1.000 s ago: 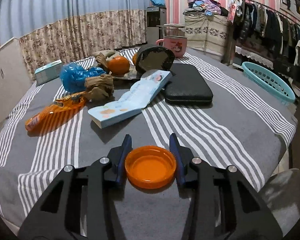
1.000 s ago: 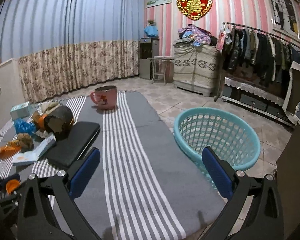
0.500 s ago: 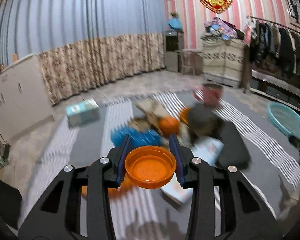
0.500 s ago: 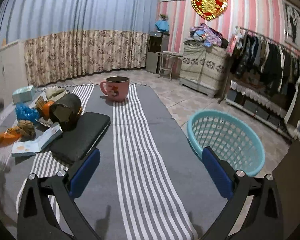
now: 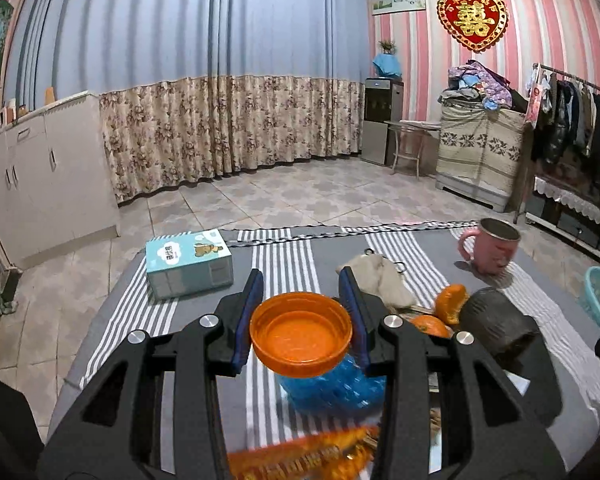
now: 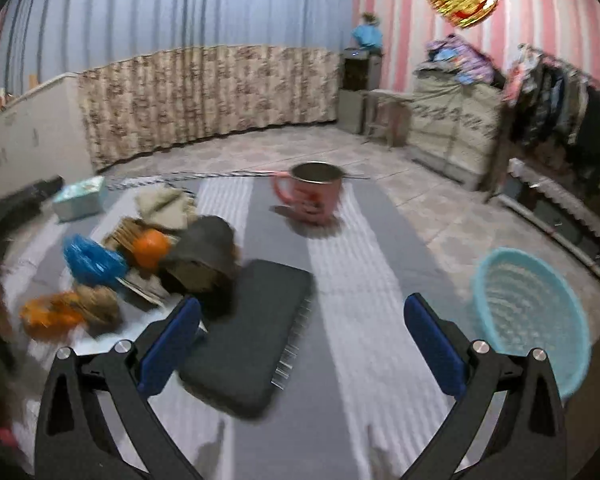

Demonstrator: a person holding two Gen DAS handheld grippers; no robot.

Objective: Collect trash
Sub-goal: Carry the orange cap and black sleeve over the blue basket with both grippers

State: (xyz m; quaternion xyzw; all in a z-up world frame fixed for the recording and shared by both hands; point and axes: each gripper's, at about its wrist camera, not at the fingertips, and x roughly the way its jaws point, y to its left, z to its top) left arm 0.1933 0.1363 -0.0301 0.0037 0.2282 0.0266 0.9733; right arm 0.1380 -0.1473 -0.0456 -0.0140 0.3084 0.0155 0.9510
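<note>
My left gripper (image 5: pixel 301 300) is shut on an orange plastic lid (image 5: pixel 300 335) and holds it above the striped table. Below it lie a crumpled blue bag (image 5: pixel 336 384) and an orange snack wrapper (image 5: pixel 300 460). My right gripper (image 6: pixel 302 344) is open and empty above a black case (image 6: pixel 252 332). In the right wrist view the blue bag (image 6: pixel 92 260), the orange wrapper (image 6: pixel 48 316), an orange (image 6: pixel 151 248) and a dark crumpled lump (image 6: pixel 204 256) sit at the left. A teal basket (image 6: pixel 532 316) stands at the right, off the table edge.
A pink mug (image 5: pixel 494 250) stands at the table's far right; it also shows in the right wrist view (image 6: pixel 312 196). A light blue tissue box (image 5: pixel 190 262) sits at the far left. A beige cloth (image 5: pixel 380 280) and orange peel (image 5: pixel 450 304) lie mid-table.
My left gripper has lifted the orange lid off the table and moved over the trash pile. My right gripper has swung left toward the black case, still open.
</note>
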